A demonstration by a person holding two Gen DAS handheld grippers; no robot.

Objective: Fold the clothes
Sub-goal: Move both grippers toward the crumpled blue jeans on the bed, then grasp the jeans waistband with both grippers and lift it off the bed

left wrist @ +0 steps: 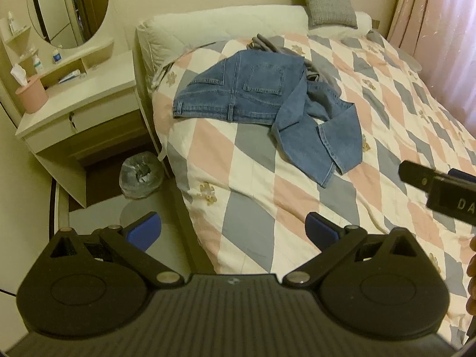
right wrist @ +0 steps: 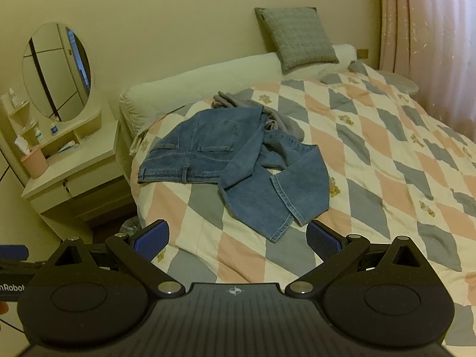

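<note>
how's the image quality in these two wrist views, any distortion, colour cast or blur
Left wrist view: strong fisheye bending, dark vignetted corners, yellowish indoor cast; jeans stay sharp, open left gripper too. Right wrist view: same warping and cast, pink curtain glowing with backlight, jeans clear, open right gripper slightly soft.

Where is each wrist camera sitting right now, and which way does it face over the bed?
Left wrist view: on the left tool, above the bed's near corner, angled down at the jeans; own open fingers show, plus the right tool entering at right.
Right wrist view: on the right tool, facing the jeans and grey cushion; own open fingers show, the left tool at left edge.
Shared: jeans, quilt, oval mirror.
</note>
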